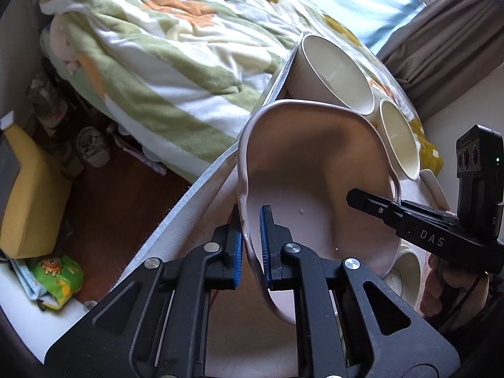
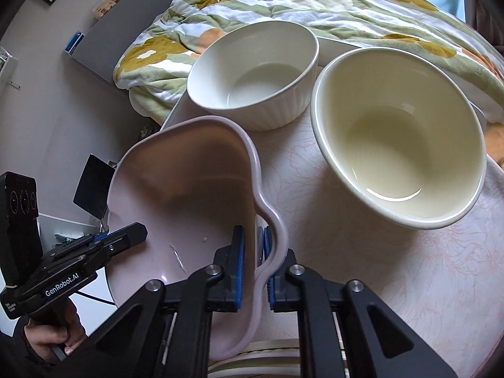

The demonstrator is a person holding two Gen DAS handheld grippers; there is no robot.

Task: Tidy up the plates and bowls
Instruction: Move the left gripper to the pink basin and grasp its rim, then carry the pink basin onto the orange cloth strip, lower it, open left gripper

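A pale pink dish with a wavy rim (image 1: 315, 173) (image 2: 189, 195) is held in the air between both grippers, above the table. My left gripper (image 1: 251, 242) is shut on its left rim. My right gripper (image 2: 252, 267) is shut on its right rim, by the lobed edge. Each gripper shows in the other's view, the right (image 1: 409, 220) and the left (image 2: 104, 242). A white ribbed bowl (image 2: 255, 75) (image 1: 334, 72) and a larger cream bowl (image 2: 400, 138) (image 1: 400, 138) stand on the table behind the dish. A cream plate (image 2: 267, 359) (image 1: 406, 271) lies under the dish.
The round table has a pale patterned cloth (image 2: 409, 283). A bed with a flowered green and white blanket (image 1: 163, 47) (image 2: 283, 3) runs along the table's far side. A white tray edge (image 2: 340, 47) lies behind the bowls. Floor clutter and a yellow box (image 1: 28, 195) sit at left.
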